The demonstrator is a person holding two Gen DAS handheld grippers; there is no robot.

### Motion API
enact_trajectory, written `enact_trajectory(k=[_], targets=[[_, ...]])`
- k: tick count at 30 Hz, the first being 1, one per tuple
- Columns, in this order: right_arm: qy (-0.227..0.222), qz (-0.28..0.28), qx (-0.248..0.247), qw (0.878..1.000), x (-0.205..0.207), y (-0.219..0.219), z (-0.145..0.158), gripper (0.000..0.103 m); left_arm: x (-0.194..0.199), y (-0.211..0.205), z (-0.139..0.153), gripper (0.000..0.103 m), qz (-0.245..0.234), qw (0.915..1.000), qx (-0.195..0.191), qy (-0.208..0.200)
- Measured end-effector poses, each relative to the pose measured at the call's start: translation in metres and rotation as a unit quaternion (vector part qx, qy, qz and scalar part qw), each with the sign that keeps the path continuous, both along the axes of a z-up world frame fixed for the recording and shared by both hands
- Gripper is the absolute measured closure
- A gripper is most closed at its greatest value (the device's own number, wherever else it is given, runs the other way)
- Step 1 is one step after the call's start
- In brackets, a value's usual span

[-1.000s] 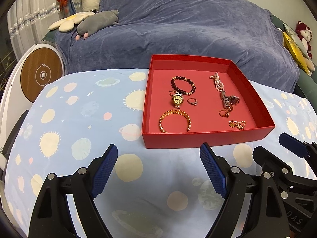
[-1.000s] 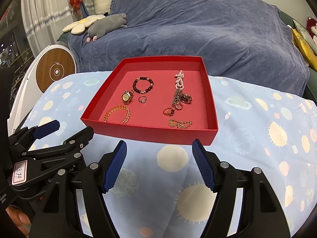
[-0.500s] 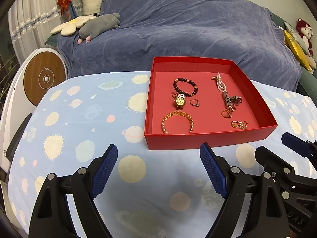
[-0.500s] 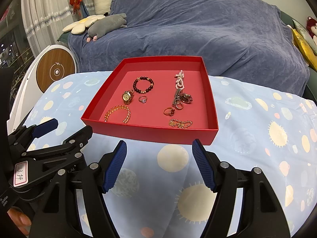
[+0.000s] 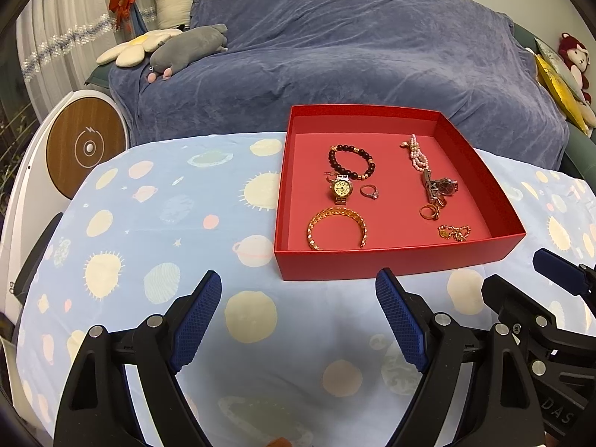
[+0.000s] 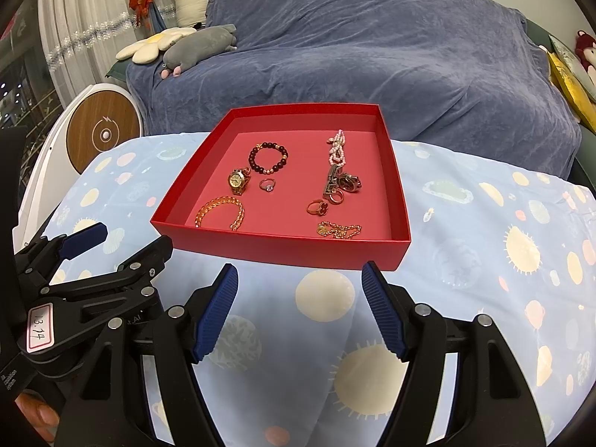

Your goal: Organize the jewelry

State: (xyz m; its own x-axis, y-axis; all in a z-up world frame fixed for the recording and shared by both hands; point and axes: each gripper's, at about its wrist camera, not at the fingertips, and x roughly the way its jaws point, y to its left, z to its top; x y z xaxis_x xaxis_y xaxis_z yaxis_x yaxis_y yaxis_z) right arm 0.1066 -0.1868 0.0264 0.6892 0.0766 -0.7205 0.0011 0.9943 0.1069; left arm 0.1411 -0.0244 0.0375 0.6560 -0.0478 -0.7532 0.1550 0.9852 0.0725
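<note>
Behind the work surface runs a sofa point(image 5: 372, 48) under a blue throw, with plush toys along its back. Nearer, the planet-print tablecloth point(image 5: 167, 223) carries a red tray point(image 6: 283, 247) just beyond both sets of fingertips.

Left gripper point(image 5: 300, 320): jaws spread wide, nothing between them, pads clear of the cloth's contents. Right gripper point(image 6: 300, 311): jaws opening, likewise empty. Both point down toward the tray's near wall, apparently staged for a reach.

All jewelry lies inside the tray, ahead of the fingers. Nearest the left gripper: gold bangle point(image 5: 337, 227), then gold watch point(image 5: 342, 188), small ring point(image 5: 369, 190) and dark bead bracelet point(image 5: 352, 162) farthest. Ahead of the right gripper: gold chain point(image 6: 339, 230) closest, red-stone ring point(image 6: 316, 206), a tangled cluster of dark watch point(image 6: 350, 182) and other small pieces, pearl strand point(image 6: 337, 152) beyond. Spacing on the left side looks deliberate; the right cluster appears unsorted.
</note>
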Motion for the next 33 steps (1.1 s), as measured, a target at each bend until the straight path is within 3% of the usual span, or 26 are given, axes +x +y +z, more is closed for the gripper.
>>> enact_trajectory(k=[15,33], targets=[[-0.009,-0.014,0.011,1.000,-0.0008,-0.0015,0.0021,0.023,0.0001,0.0024,-0.0008,0.021,0.009,1.0000,-0.003,0.001],[-0.009,-0.014,0.012,1.000,-0.0016,-0.0025,0.0020,0.022,-0.0013,0.0044,-0.0020,0.018,0.015,0.9999,-0.002,0.006]])
